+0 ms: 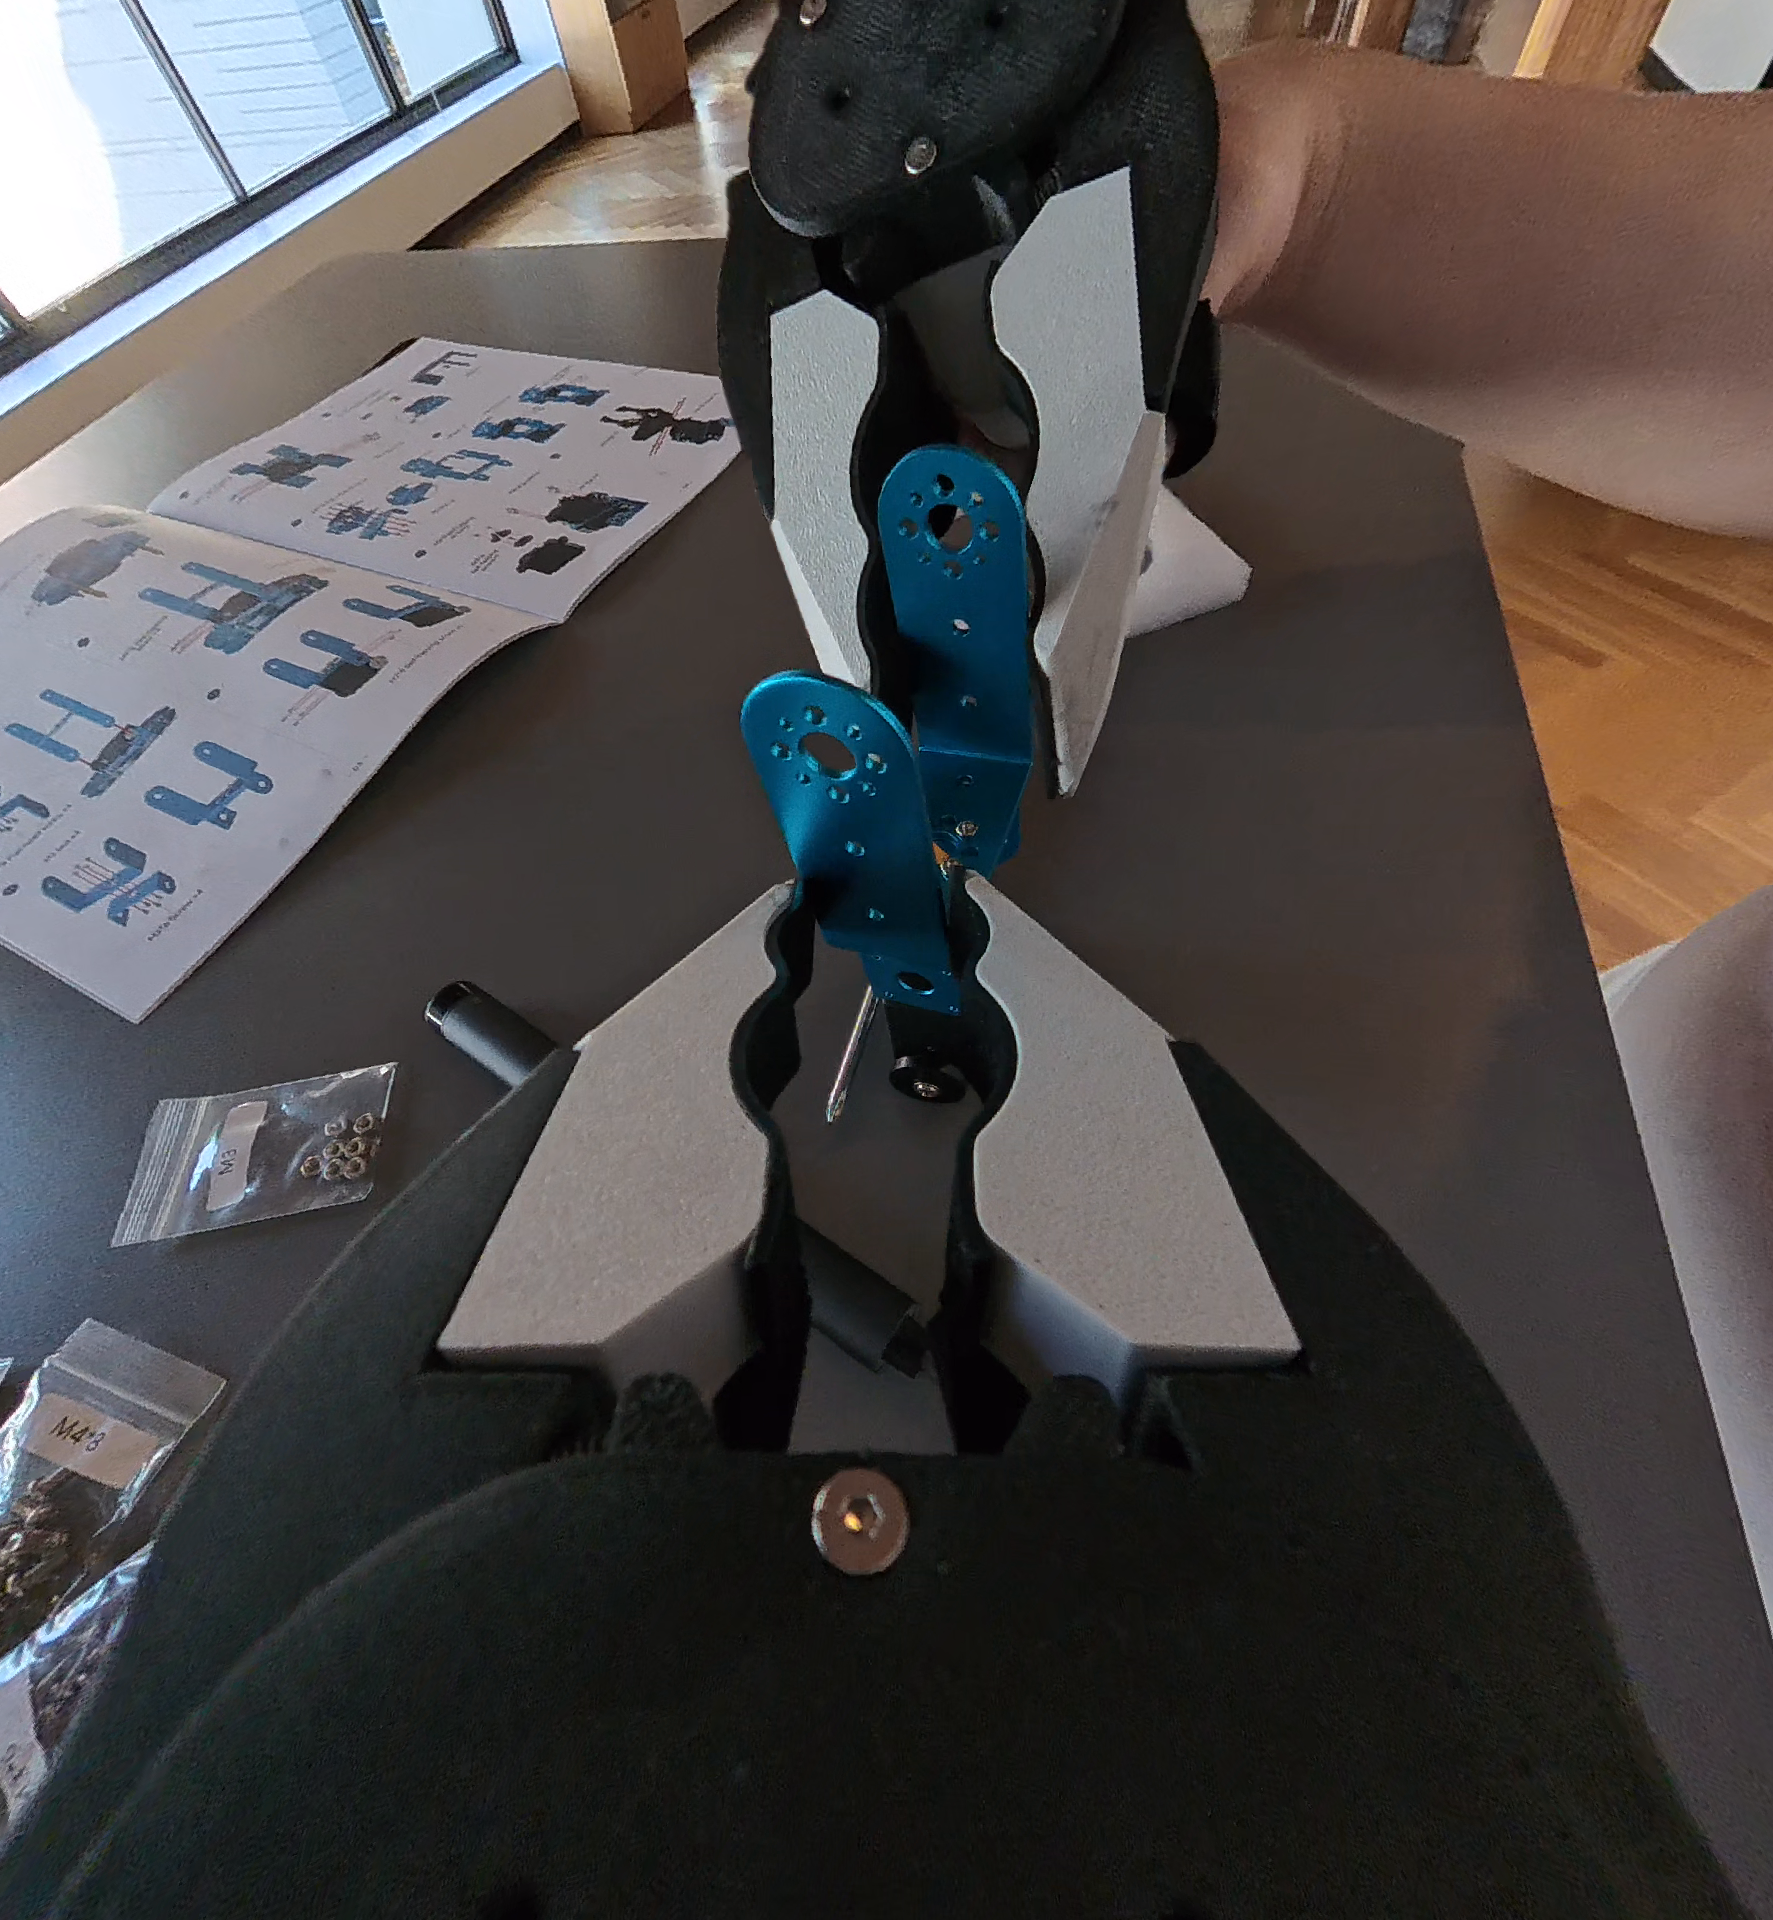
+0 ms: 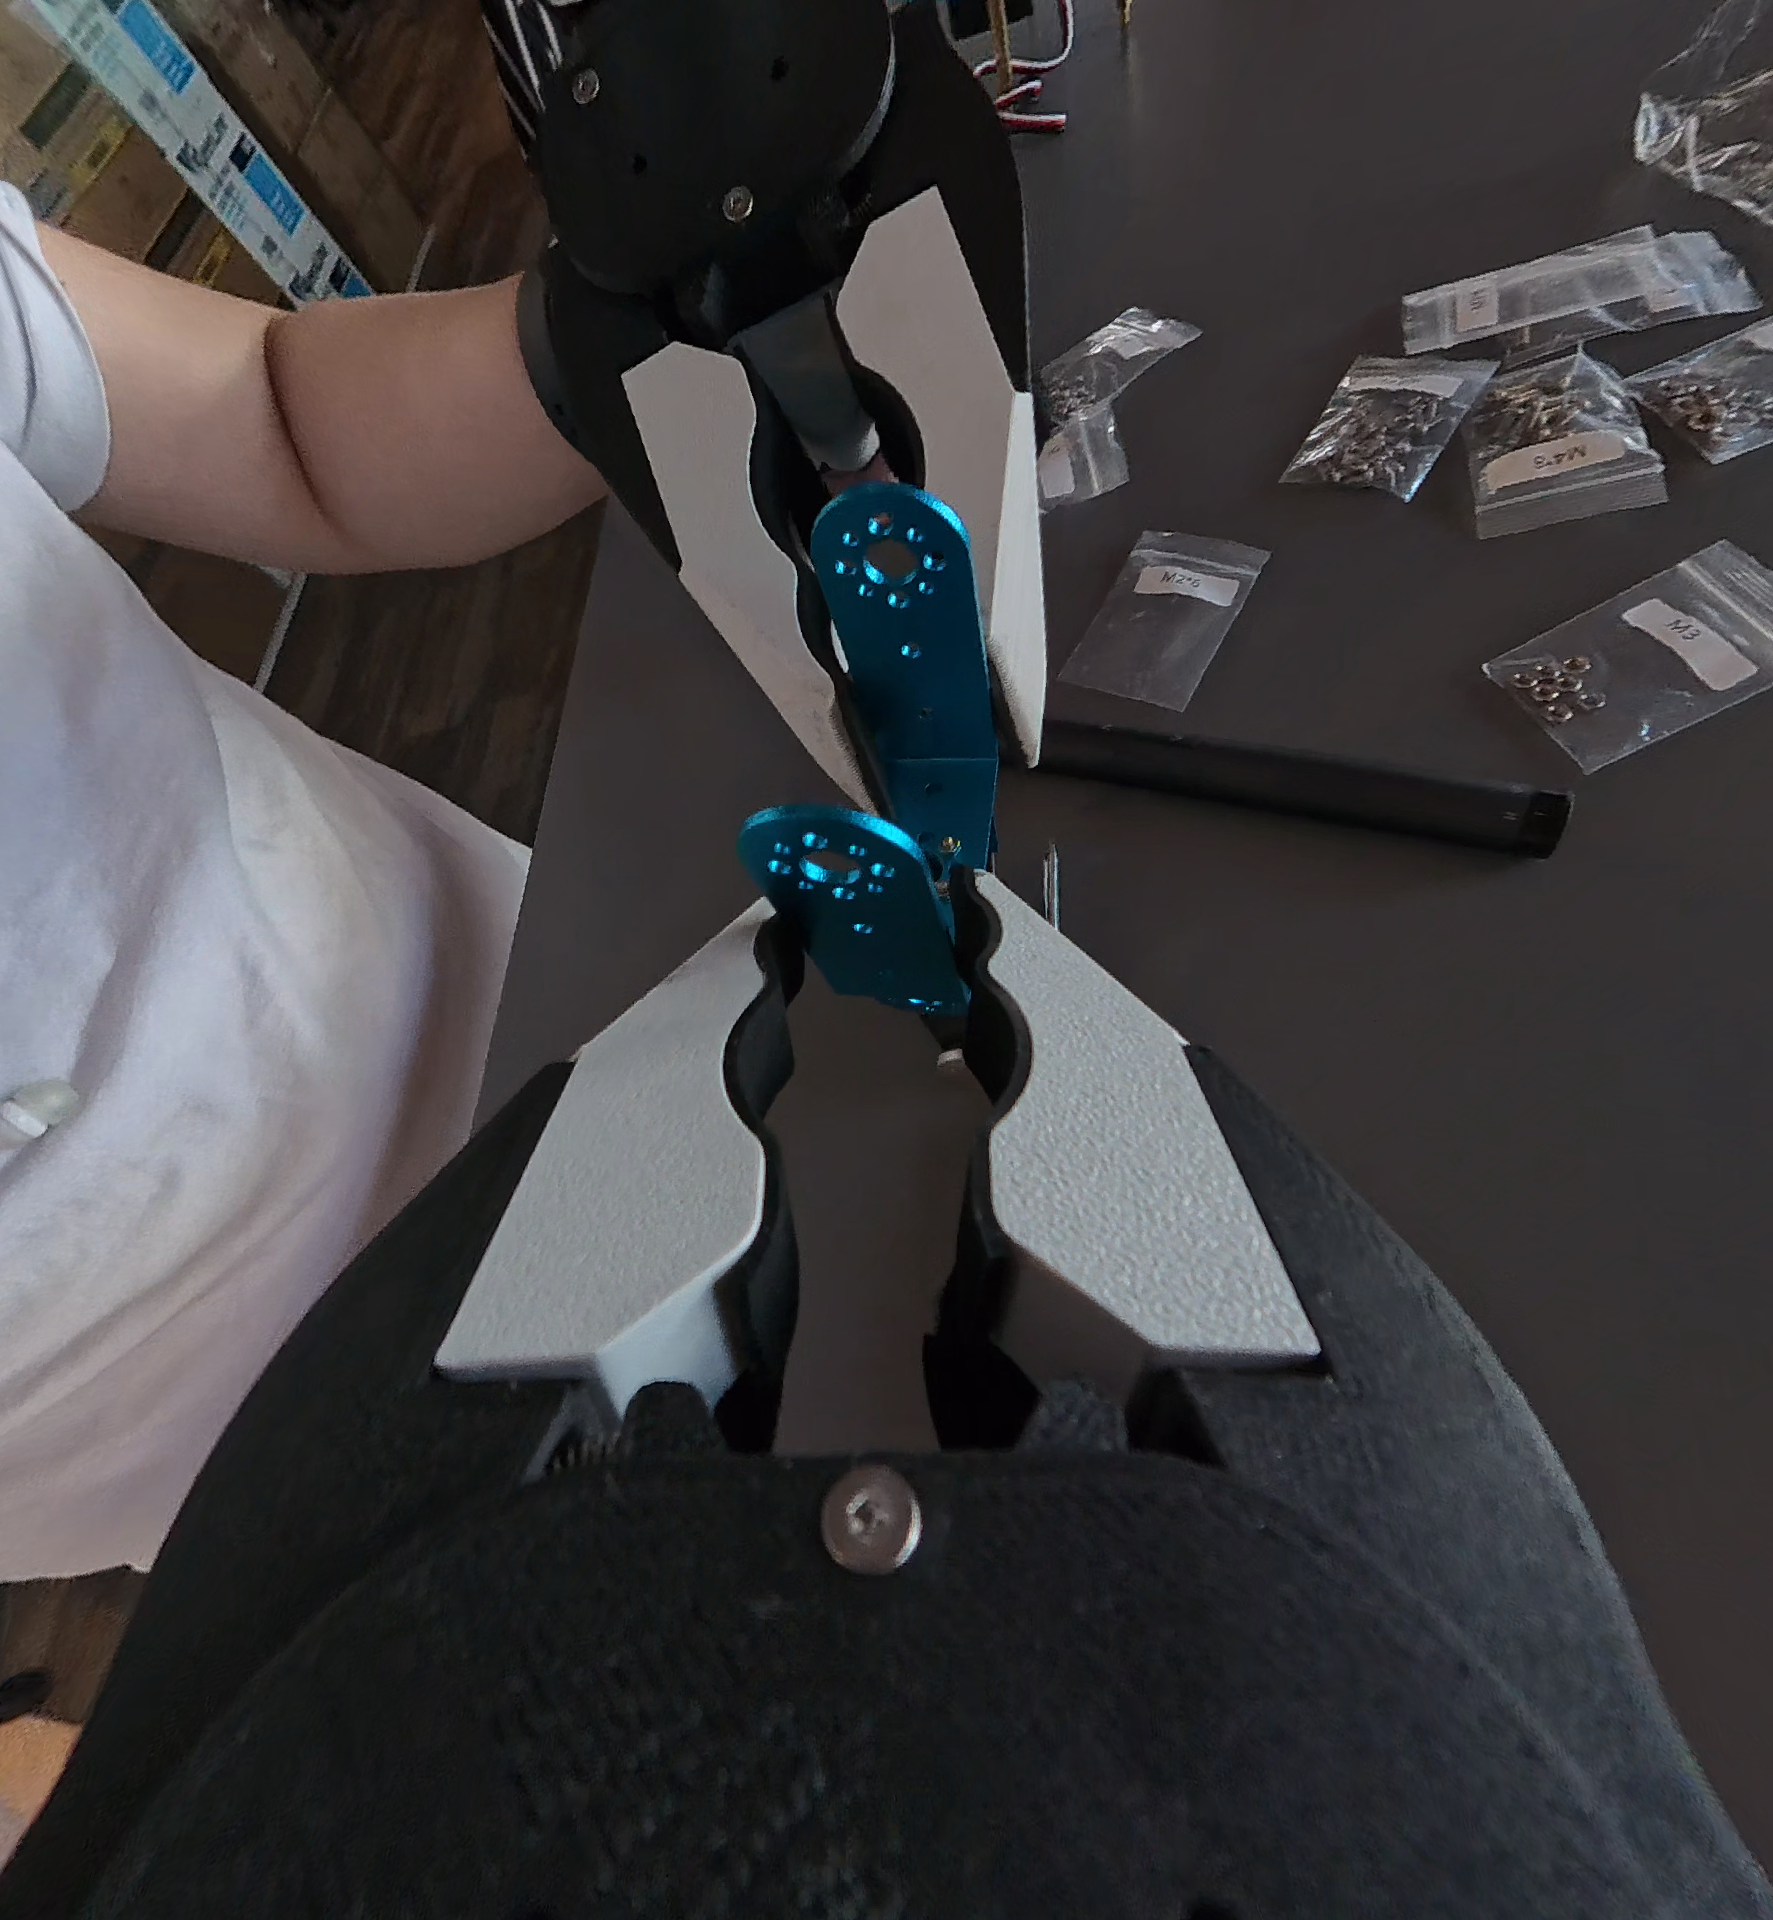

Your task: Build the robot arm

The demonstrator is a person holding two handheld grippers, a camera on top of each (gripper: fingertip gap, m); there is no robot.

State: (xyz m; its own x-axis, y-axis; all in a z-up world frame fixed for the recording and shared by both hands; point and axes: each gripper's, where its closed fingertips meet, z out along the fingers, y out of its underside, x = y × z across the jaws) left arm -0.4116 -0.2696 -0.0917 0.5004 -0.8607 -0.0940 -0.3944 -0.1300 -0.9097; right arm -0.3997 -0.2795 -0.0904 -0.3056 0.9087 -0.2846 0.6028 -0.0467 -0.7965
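Two blue metal brackets with round perforated ends meet base to base above the dark table point(image 1: 1329, 1039). My left gripper point(image 1: 882, 894) is shut on the nearer bracket point(image 1: 840, 821) in the left wrist view. My right gripper point(image 1: 955, 727) faces it from above and is shut on the other bracket point(image 1: 955, 623). In the right wrist view my right gripper point(image 2: 871, 904) grips one bracket point(image 2: 861, 925), and the left gripper point(image 2: 939, 758) grips the far bracket point(image 2: 903, 644). A small brass fastener point(image 1: 949, 857) shows at the joint. A thin metal shaft point(image 1: 851, 1049) lies under them.
An open instruction booklet point(image 1: 290, 623) lies at the left. Small bags of hardware point(image 1: 258, 1153) point(image 2: 1682, 665) point(image 2: 1557, 447) are spread on the table. A dark cylindrical tool handle point(image 2: 1277, 779) lies beside the grippers. The table edge and wooden floor point(image 1: 1640, 675) are to the right. A person's arm point(image 1: 1484, 260) is near. Left and right tips are no more than a few centimetres apart. Both grippers' tips are roughly 6 cm from the thin metal shaft point(image 1: 851, 1049).
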